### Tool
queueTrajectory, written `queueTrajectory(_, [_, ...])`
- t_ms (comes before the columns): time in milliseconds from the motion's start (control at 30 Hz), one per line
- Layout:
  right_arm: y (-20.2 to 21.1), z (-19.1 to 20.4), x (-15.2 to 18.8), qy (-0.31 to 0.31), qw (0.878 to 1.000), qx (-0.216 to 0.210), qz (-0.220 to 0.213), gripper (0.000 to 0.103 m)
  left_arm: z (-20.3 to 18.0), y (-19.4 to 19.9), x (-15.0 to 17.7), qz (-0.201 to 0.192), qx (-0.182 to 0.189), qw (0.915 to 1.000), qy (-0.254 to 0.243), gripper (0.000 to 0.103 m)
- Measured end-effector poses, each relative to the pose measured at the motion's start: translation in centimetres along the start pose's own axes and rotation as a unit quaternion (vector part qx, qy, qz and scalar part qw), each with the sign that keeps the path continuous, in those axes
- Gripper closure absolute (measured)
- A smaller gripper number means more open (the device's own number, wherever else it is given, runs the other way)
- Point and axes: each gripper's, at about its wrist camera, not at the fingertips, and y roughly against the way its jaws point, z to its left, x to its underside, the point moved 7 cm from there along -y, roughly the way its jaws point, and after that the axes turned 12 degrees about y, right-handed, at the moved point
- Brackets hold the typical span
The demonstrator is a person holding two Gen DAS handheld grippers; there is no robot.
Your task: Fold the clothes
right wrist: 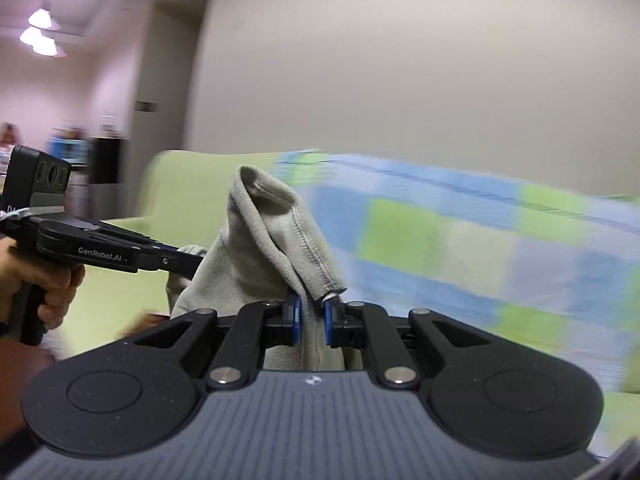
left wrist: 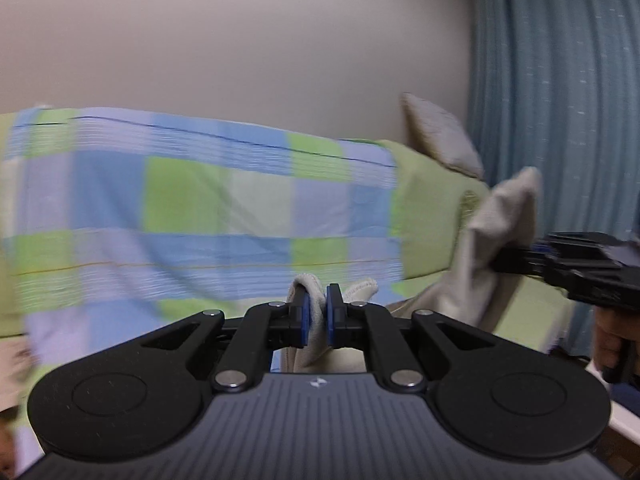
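Fingers (left wrist: 304,316) of both grippers clamp beige garment (left wrist: 492,248); left gripper (left wrist: 318,320), right gripper (right wrist: 311,322) held about level.

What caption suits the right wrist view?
Right tool and left tool both pinch a beige garment above the checked bedspread.

You held a pale beige-grey fleece garment (right wrist: 256,248) with stitched hems in black grippers whose pads (left wrist: 306,316) were blue. Behind it lay a checked bedsheet (left wrist: 200,208) in blue, lilac, lime green and pale green squares. The curtain (left wrist: 560,100) was teal blue, the wall (left wrist: 240,40) off-white, the cushion (left wrist: 440,136) grey.
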Motion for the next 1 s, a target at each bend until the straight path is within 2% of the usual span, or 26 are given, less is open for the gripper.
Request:
queueTrajectory(33, [2.3, -0.6, 0.4, 0.025, 0.999, 0.033, 0.004, 0.094, -1.0, -1.4, -0.1, 0.003, 0.015, 0.9999, 0.000, 0.096])
queueTrajectory(167, [7.4, -1.3, 1.3, 0.083, 0.990, 0.111, 0.025, 0.094, -5.1, -6.7, 0.9, 0.025, 0.080, 0.9964, -0.011, 0.096])
queueTrajectory(300, [10.4, -2.2, 2.3, 0.112, 0.978, 0.165, 0.064, 0.094, -9.3, -11.1, 2.4, 0.045, 0.134, 0.9897, -0.020, 0.096])
queueTrajectory(333, [11.1, -2.6, 2.8, 0.128, 0.971, 0.185, 0.081, 0.094, -10.3, -12.5, 2.7, 0.050, 0.149, 0.9873, -0.023, 0.096])
queueTrajectory(400, [11.3, -3.3, 3.8, 0.138, 0.964, 0.203, 0.099, 0.094, -11.3, -14.3, 3.0, 0.054, 0.161, 0.9851, -0.028, 0.096])
queueTrajectory(500, [11.0, -3.0, 5.3, 0.124, 0.962, 0.210, 0.121, 0.094, -11.5, -17.0, 3.5, 0.064, 0.163, 0.9837, -0.039, 0.096])
queueTrajectory(567, [9.3, -1.1, 6.8, 0.093, 0.974, 0.166, 0.123, 0.094, -10.0, -18.2, 3.6, 0.079, 0.146, 0.9854, -0.040, 0.091])
queueTrajectory(600, [6.8, 0.4, 7.0, 0.080, 0.979, 0.142, 0.124, 0.094, -9.2, -18.8, 3.7, 0.086, 0.137, 0.9860, -0.040, 0.085])
queueTrajectory(633, [4.8, 2.4, 8.3, 0.051, 0.987, 0.088, 0.125, 0.093, -7.9, -19.0, 3.9, 0.096, 0.120, 0.9874, -0.038, 0.068])
queueTrajectory(667, [3.0, 4.4, 9.4, 0.029, 0.990, 0.037, 0.130, 0.092, -6.5, -19.0, 4.2, 0.106, 0.101, 0.9886, -0.035, 0.059])
queueTrajectory(700, [-0.2, 7.0, 10.2, 0.014, 0.990, -0.016, 0.141, 0.088, -4.4, -18.5, 4.8, 0.116, 0.077, 0.9898, -0.029, 0.052])
queueTrajectory(767, [-2.0, 10.0, 11.9, -0.011, 0.986, -0.087, 0.141, 0.081, -1.0, -17.1, 6.1, 0.134, 0.037, 0.9902, -0.017, 0.052])
queueTrajectory(867, [-2.8, 11.8, 12.6, -0.051, 0.981, -0.143, 0.123, 0.079, 3.3, -13.2, 9.2, 0.160, -0.025, 0.9868, 0.003, 0.050])
queueTrajectory(967, [-2.7, 10.5, 13.4, -0.056, 0.983, -0.135, 0.110, 0.071, 6.0, -9.7, 13.5, 0.186, -0.056, 0.9798, 0.049, 0.044])
queueTrajectory(1000, [-2.9, 9.8, 13.9, -0.059, 0.984, -0.127, 0.108, 0.065, 6.6, -8.7, 14.9, 0.194, -0.063, 0.9768, 0.066, 0.044])
